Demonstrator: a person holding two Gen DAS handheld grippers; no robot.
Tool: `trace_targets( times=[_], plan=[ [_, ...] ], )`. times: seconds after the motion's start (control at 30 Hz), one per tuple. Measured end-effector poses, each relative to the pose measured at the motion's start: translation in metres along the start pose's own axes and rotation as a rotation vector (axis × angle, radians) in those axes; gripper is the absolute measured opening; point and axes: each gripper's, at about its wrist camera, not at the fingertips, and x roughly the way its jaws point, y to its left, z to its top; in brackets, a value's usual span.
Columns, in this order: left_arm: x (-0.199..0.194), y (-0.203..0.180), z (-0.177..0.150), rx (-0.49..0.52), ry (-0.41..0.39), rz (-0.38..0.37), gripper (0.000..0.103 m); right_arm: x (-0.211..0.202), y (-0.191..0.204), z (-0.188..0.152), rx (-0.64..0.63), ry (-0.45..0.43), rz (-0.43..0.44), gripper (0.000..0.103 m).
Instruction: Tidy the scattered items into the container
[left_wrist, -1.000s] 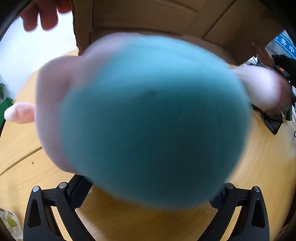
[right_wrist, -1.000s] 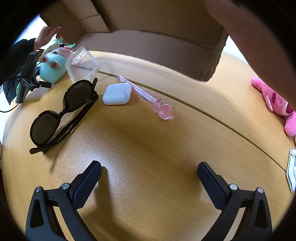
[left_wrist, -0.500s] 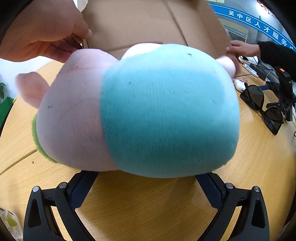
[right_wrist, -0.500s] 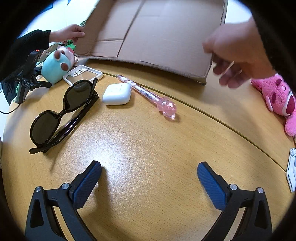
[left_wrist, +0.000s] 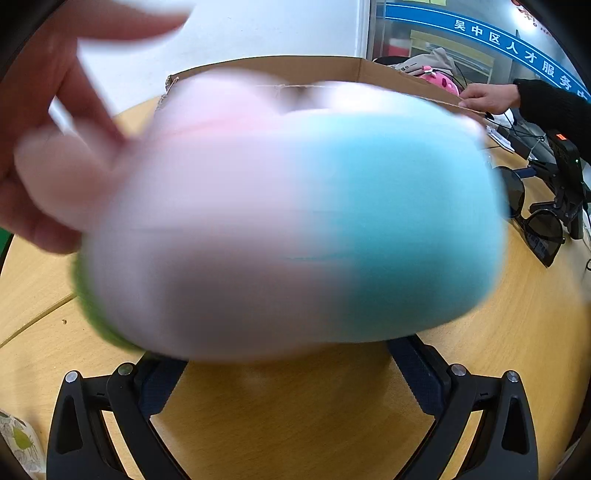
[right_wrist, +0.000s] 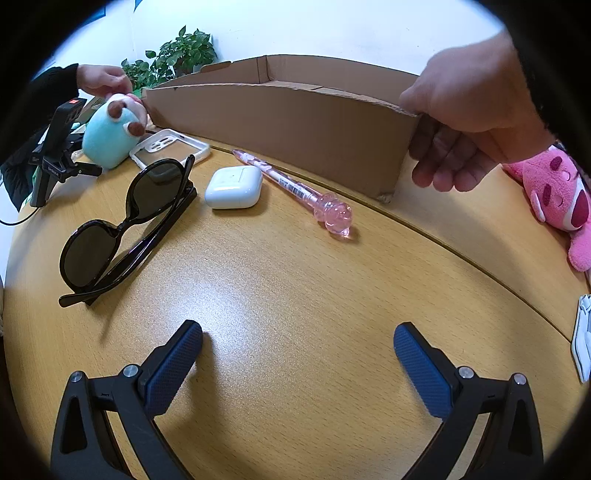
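While both grippers, left (left_wrist: 288, 384) & right (right_wrist: 297, 354), sit spread wide w/ nothing held, box (right_wrist: 280, 122) looks unfilled: sunglasses (right_wrist: 125, 225), earbud case (right_wrist: 233, 186), pen (right_wrist: 295, 192), blue plush (right_wrist: 110, 136) lie outside it, all left to do

The right tool (right_wrist: 297, 349) hangs wide apart over the counter (right_wrist: 295, 288). Far off, sunglasses (right_wrist: 129, 225), earbud case (right_wrist: 233, 186) and pink pen (right_wrist: 295, 190) lie before the cardboard box (right_wrist: 280, 125).

The teal-and-pink plush toy (left_wrist: 295, 221) is smeared with blur, hiding the left gripper's fingertips (left_wrist: 162, 373); whether they clamp it is unclear.
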Motion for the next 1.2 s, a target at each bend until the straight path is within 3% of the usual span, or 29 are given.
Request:
trace_targets(
  times=[0.2, 1.03, 1.2],
  plan=[
    [-0.007, 0.019, -0.004, 0.005, 0.000, -0.008, 0.103, 0.000, 0.000, 0.000, 0.000, 0.000, 0.000, 0.103],
    [-0.005, 0.013, -0.002, 0.004, 0.000, -0.005, 0.103, 0.001, 0.002, 0.001, 0.004, 0.000, -0.002, 0.103],
    [-0.003, 0.011, 0.002, -0.010, 0.000, 0.006, 0.103, 0.004, 0.006, 0.005, 0.087, 0.001, -0.062, 0.103]
  ],
)
